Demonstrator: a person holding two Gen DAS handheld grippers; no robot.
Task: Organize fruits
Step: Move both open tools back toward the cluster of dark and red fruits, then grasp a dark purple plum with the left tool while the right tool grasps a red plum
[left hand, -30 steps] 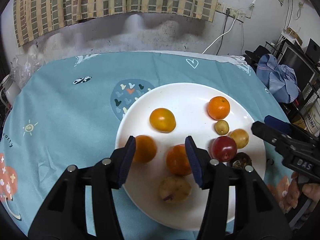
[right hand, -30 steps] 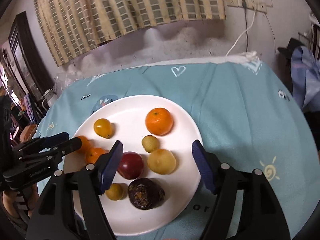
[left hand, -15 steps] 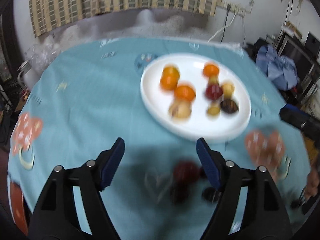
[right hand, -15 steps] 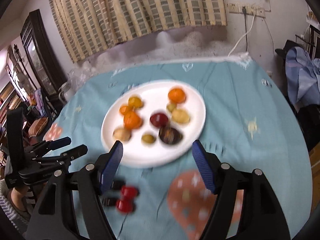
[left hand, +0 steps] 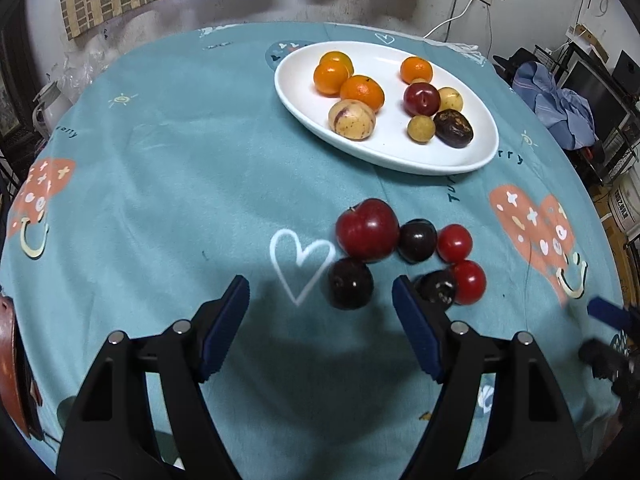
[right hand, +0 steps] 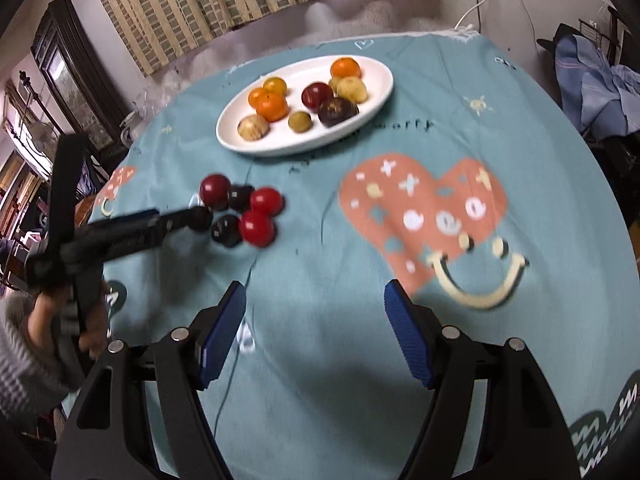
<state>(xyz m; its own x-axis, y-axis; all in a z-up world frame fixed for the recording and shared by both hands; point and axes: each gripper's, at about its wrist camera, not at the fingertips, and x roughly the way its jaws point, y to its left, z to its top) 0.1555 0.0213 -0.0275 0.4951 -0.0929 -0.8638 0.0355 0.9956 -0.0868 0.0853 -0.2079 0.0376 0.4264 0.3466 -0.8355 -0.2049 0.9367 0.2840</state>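
Now loose fruit waits on the teal-clothed counter [left hand: 160,184], short of the white oval plate [left hand: 472,162].
Largest, the smooth red plum [left hand: 367,230] is firm but rollable, best pinched across its middle; dark plums [left hand: 350,283] and slick cherry tomatoes [left hand: 454,243] bruise easily; left gripper [left hand: 320,320] and right gripper [right hand: 314,332] fingers gape empty.

white oval plate [left hand: 472,160] upper right holding oranges [left hand: 362,91], yellow and dark fruits, cluster of red and dark plums [left hand: 367,230] on cloth at centre
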